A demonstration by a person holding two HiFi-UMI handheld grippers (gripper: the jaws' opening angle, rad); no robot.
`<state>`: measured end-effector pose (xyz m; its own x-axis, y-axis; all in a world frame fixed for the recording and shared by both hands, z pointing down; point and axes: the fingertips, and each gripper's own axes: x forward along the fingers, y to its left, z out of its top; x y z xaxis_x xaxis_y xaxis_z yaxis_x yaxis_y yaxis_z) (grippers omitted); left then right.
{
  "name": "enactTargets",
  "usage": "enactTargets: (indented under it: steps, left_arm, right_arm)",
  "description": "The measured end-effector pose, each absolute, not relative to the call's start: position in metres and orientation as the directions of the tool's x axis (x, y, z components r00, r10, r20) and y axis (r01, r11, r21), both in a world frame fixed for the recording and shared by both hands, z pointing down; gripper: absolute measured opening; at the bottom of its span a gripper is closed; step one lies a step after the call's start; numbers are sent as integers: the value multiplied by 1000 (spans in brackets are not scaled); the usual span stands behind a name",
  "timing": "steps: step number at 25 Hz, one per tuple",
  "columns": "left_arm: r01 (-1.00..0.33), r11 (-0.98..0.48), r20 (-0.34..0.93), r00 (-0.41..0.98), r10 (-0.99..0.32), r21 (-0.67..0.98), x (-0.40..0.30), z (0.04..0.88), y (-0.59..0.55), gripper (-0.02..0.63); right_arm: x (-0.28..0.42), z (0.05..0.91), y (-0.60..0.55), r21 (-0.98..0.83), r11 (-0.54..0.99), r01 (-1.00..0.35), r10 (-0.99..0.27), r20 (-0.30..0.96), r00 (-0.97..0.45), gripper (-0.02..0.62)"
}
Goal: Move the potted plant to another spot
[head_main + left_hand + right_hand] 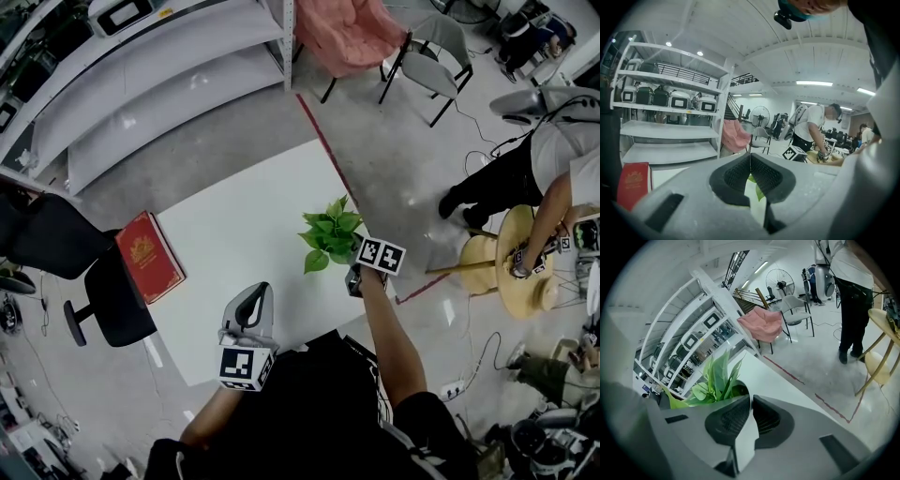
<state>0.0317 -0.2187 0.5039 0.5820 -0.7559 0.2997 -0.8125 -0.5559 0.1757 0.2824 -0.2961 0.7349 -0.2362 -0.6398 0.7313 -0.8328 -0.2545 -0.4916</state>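
A potted plant [330, 236] with green leaves stands near the right edge of the white table [244, 206]; its pot is hidden under the leaves in the head view. My right gripper [354, 274] is right at the plant's near side. In the right gripper view, its jaws [751, 397] are closed at the rim of the white pot, and the leaves [715, 378] rise just behind them. My left gripper [255, 292] hovers over the table's near edge, to the left of the plant and apart from it. It is shut with nothing in it [750, 155]; a leaf [758, 190] shows through the gap below its tips.
A red book [150, 255] lies at the table's left edge beside a black chair [103, 291]. White shelving [141, 84] stands beyond the table. To the right, past a red floor line [323, 141], a person [553, 169] works at a round wooden table [525, 267].
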Motion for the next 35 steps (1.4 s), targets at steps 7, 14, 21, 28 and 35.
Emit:
enactTargets:
  steps: [7,14,21,28,35]
  left_arm:
    - [-812,-556,293,583,-758,178,31,502,-216,17]
    - [-798,-576,271,602,-751,177,33,497,-204,17]
    - [-771,-612,215,637,-740,176,30,475,-179,17]
    - [-752,-641,177,659,-731,153,6,461,-146,17]
    - [-722,-672,167,692,-702,165,-10,458,-109,17]
  right_arm:
    - [279,727,-294,-482,-224,-847,-658,716,-233,35]
    - [290,687,-279,-422,-218,-880,-727,672,-142,61]
    - [276,616,-235,-341,-158,-926,-821,567,-69,59]
    - [217,562,-171,-250,-69,-966,-871,488,-64,20]
    - [170,529,-112,-231,-24,-973,-903,422,-78,12]
